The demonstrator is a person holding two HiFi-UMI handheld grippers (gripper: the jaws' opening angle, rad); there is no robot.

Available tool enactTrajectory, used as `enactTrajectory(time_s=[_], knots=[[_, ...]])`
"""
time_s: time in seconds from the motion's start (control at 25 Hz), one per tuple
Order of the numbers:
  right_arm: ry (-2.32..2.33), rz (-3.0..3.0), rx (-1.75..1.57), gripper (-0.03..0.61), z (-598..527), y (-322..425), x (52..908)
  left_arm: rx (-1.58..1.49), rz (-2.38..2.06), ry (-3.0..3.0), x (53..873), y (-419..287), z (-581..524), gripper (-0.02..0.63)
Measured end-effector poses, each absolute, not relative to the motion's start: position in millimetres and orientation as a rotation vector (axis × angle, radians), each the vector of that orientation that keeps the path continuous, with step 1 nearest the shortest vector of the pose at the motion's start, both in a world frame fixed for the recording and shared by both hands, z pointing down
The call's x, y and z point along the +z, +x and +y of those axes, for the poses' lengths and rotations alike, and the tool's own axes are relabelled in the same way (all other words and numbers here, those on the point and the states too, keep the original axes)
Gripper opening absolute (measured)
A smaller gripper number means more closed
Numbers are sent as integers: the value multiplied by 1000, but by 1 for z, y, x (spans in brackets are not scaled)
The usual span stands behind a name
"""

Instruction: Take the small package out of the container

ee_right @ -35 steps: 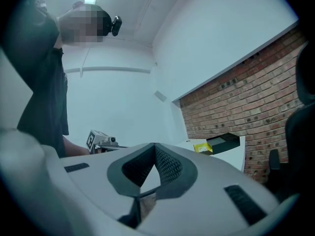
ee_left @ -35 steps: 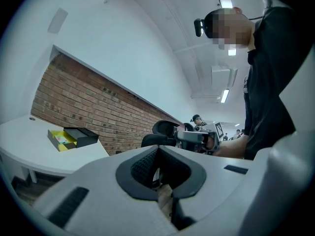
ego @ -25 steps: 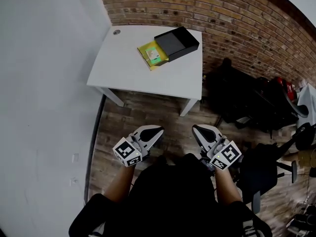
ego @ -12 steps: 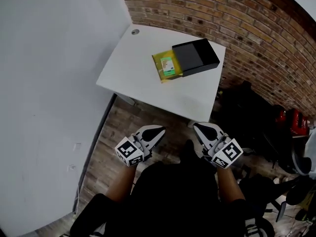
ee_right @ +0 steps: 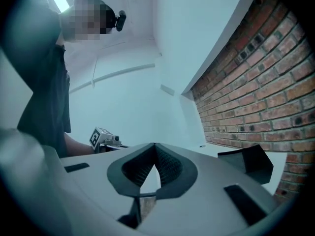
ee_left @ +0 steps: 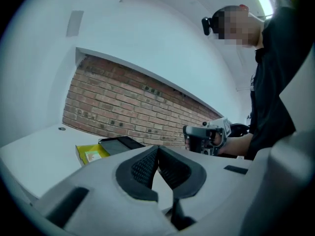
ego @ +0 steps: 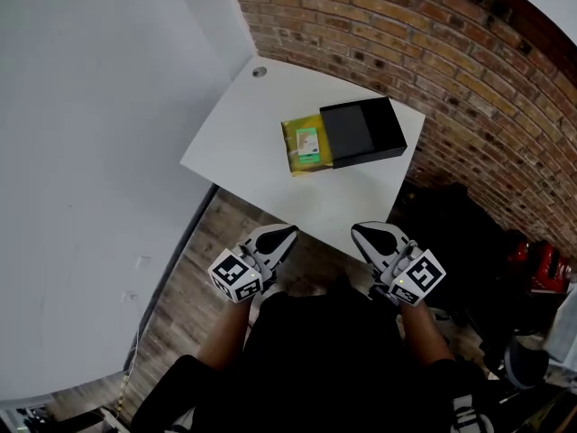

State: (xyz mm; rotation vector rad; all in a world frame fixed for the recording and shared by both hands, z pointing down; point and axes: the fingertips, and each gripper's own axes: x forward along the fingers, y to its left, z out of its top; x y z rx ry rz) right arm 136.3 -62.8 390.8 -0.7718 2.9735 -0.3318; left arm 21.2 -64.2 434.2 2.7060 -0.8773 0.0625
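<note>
Head view: I look steeply down at a white table (ego: 243,142) set in the corner between a white wall (ego: 90,106) and a brick wall (ego: 433,52), with a wood floor (ego: 194,278) below.
Black box: a flat black box (ego: 363,132) lies on the far right part of the table, close to the brick wall.
Yellow tray: a yellow tray (ego: 294,152) sticks out of the box on the side away from the brick wall, with its top open.
Small package: the small package (ego: 308,144), green and white, lies flat inside the yellow tray, well apart from both my tongs.
Hole: a small round hole (ego: 260,72) sits near the table's far corner.
Left tongs: my left tongs (ego: 288,234) are closed, the dark pads meeting at their tips with nothing between them. I hold them in front of my body at the table's near edge, pointing toward the table.
Right tongs: my right tongs (ego: 359,230) are closed as well, pads together at the tips and empty. I hold them beside the left pair, and the two are apart.
Left gripper view: over the closed pads I see the tray and box across the table top, the brick wall behind them, and my right tongs at the right.
Right gripper view: a corner of the black box shows at the right against the brick wall, and my left tongs show at the left.
</note>
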Motion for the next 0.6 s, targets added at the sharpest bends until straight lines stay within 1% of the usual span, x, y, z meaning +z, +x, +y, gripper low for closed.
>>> enactTrajectory(time_s=[0.32,0.6], knots=[[-798,2951,-336,6,-117,174,395,108,-943,2694,429,36,-121,15],[-871,2958,-372,6,-152,161,412,161,-922,2693,439,19,-177,15]])
